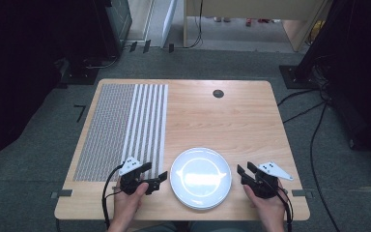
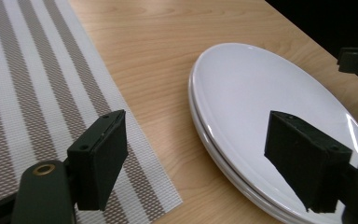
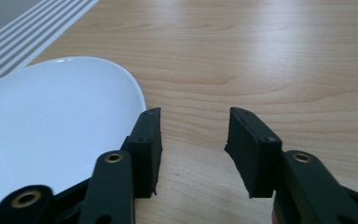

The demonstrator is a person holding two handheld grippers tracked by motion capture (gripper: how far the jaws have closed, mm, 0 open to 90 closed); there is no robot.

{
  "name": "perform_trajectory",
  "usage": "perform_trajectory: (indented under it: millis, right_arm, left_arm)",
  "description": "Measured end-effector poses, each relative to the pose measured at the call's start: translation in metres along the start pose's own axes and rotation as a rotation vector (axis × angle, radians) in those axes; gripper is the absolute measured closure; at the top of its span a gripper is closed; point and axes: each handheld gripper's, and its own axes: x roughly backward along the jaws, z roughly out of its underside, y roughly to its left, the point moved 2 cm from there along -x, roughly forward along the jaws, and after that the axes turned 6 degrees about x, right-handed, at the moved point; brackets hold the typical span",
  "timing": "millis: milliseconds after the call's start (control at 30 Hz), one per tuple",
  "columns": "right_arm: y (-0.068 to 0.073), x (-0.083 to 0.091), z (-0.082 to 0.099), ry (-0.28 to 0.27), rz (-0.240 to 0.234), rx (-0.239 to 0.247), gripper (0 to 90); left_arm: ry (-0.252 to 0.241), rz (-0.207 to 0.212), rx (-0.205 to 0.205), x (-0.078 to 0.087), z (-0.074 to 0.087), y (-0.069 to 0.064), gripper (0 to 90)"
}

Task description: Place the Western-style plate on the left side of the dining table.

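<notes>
I have a gripper either side of the white plate [image 1: 201,177], which sits at the near edge of the table [image 1: 232,116], just right of the striped placemat [image 1: 121,130]. The left gripper [image 1: 156,174] has its jaws spread wide with nothing between them, pointing rightward at the plate's left rim. The right gripper [image 1: 245,170] stands just off the right rim, jaws partly parted and empty, pointing away up the table rather than at the plate. So the plate lies to the right of my left jaws and to the left of my right ones; being round, it has no long axis to line up on. I judge the left the readier to take the rim, since it already faces it.

The left gripper view shows what the high view cannot: there look to be two stacked rims on the plate [image 2: 261,102], and its far jaw hangs over the plate. The right gripper view shows its inner jaw just beside the plate [image 3: 51,126] edge, apart from it
</notes>
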Motion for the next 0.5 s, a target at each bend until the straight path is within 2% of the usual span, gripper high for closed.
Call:
perform_trajectory:
  millis: [100, 233, 333, 433, 500]
  right_arm:
    - [0.001, -0.002, 0.002, 0.008, -0.013, -0.005, 60.2]
    - [0.004, -0.005, 0.004, 0.011, -0.035, -0.01, 63.2]
    - [0.005, -0.005, 0.004, 0.01, -0.048, -0.024, 68.6]
    - [0.004, -0.006, 0.004, 0.01, -0.033, -0.045, 72.4]
    - [0.003, -0.007, 0.005, 0.012, -0.062, -0.078, 75.0]
  left_arm:
    - [0.013, -0.003, -0.008, -0.005, 0.002, -0.005, 24.5]
    - [0.029, -0.01, -0.004, -0.009, 0.005, -0.01, 32.2]
    - [0.044, 0.009, 0.006, -0.013, 0.008, -0.011, 35.9]
    - [0.06, 0.03, 0.015, -0.015, 0.009, -0.013, 38.2]
    - [0.075, 0.039, 0.021, -0.017, 0.011, -0.015, 40.0]
